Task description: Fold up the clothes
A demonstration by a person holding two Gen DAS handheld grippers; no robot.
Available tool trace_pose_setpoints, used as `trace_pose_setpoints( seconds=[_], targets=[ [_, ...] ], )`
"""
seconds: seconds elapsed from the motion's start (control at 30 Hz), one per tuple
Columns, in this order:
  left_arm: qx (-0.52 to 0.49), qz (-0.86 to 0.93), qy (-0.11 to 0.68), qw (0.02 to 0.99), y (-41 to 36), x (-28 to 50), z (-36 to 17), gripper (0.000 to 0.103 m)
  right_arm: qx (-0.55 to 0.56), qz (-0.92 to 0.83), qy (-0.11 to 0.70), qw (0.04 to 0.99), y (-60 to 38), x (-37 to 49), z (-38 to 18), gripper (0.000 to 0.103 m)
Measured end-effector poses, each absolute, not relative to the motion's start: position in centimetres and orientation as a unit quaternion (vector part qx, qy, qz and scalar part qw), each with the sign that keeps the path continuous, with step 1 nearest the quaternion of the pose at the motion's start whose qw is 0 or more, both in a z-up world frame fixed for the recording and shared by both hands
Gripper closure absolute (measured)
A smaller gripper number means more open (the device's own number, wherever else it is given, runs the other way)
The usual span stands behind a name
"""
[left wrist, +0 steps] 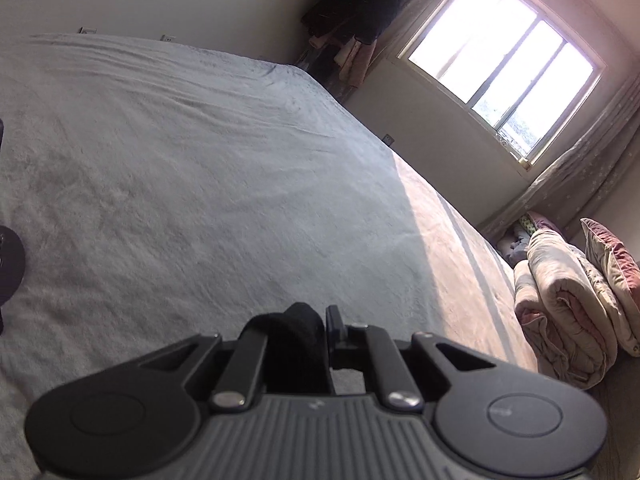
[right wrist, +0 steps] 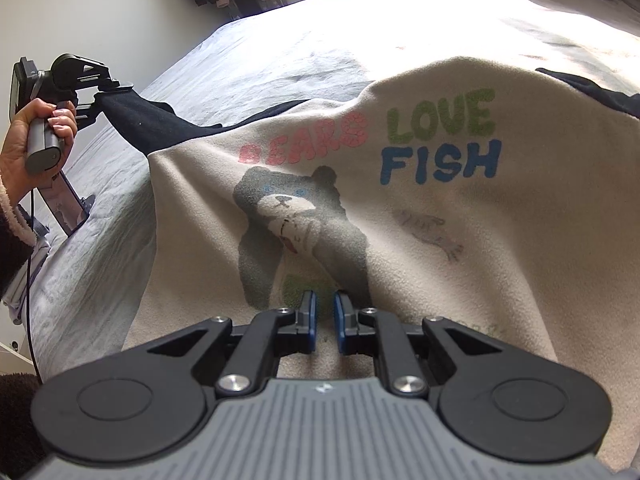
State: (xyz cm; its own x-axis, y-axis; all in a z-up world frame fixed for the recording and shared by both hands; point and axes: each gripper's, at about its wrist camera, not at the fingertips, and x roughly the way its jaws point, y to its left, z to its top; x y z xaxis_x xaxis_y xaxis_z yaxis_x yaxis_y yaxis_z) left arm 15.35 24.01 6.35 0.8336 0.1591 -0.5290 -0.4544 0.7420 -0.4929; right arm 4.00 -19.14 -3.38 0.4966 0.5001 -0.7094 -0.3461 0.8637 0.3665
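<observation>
The cream bear sweatshirt point(right wrist: 420, 208) lies spread on the bed point(right wrist: 280, 60), its dark sleeve point(right wrist: 152, 120) pinched in the left gripper point(right wrist: 96, 98) fingers (ready for folding in), while the right gripper point(right wrist: 325, 322) fingers hover slightly parted, grasping nothing.

The left tongs point(left wrist: 316, 332) are clamped on a wad of black cloth, which fills the space between the two fingers. Seen from the right wrist camera, they sit at the far left, raised above the bed, with a hand point(right wrist: 28, 148) wrapped round the grey handle, fingers curled over its front. A dark, fleecy-cuffed sleeve point(right wrist: 12, 236) covers the wrist below. The right tongs point(right wrist: 325, 320) point forward and low, blue pads point(right wrist: 311, 320) nearly together with only a narrow slit between them.
</observation>
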Motion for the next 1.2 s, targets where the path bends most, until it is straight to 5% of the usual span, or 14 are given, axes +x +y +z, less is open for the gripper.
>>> trace_pose_setpoints(
  seconds=[0.43,0.67,0.9,1.2],
  targets=[
    [-0.222,0.267,0.26,0.901,27.4,15.5,7.5,0.089,0.086,0.245,0.436,0.861,-18.6,4.1,-3.2,0.088],
    [-0.17,0.309,0.255,0.9,27.8,15.4,9.2,0.047,0.086,0.246,0.435,0.862,-18.4,4.3,-3.2,0.086],
    [-0.169,0.286,0.276,0.902,27.2,14.6,9.7,0.04,0.086,0.252,0.432,0.861,-18.1,4.2,-3.0,0.076],
    [-0.15,0.242,0.309,0.907,24.2,14.5,8.7,0.033,0.096,0.238,0.418,0.871,-19.3,4.4,-2.1,0.075]
  ],
)
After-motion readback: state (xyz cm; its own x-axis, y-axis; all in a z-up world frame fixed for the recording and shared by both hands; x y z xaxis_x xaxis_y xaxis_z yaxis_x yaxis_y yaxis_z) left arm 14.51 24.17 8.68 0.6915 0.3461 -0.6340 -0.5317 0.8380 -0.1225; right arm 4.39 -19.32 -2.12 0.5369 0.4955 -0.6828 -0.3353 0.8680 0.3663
